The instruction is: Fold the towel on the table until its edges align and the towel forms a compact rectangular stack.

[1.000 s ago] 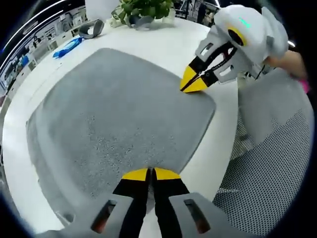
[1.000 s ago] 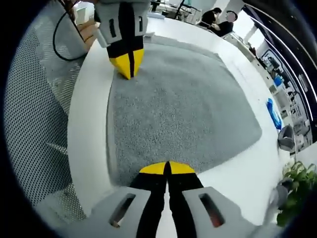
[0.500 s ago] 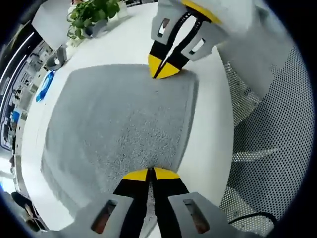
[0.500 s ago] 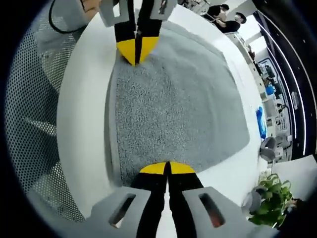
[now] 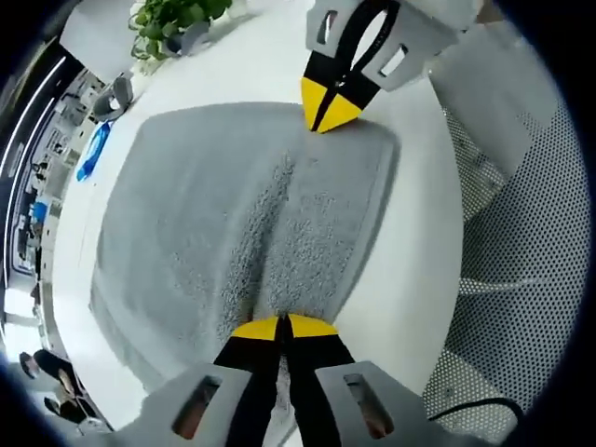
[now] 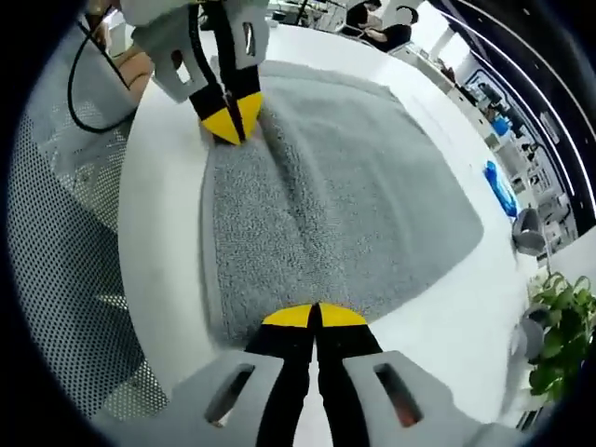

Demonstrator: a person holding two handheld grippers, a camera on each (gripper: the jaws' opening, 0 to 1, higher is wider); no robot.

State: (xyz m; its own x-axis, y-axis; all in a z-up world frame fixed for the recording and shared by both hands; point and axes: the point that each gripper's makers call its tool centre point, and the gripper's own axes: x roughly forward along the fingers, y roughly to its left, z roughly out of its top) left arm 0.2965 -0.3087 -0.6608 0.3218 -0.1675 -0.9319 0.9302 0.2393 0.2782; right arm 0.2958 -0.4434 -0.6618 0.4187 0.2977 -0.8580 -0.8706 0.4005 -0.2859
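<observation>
I have both grippers on the near edge of the grey towel (image 5: 214, 214), which lies spread on the white table (image 5: 270, 56) across the middle of each frame. My left gripper (image 5: 279, 326), bottom centre of the left gripper view, has its jaws together, pinching one corner; my right gripper (image 6: 312, 317) is likewise clamped on the other corner. A raised ridge runs through the cloth between them, which I judge to be slack from the two held corners. A plant (image 5: 172, 19) sits upper left.
</observation>
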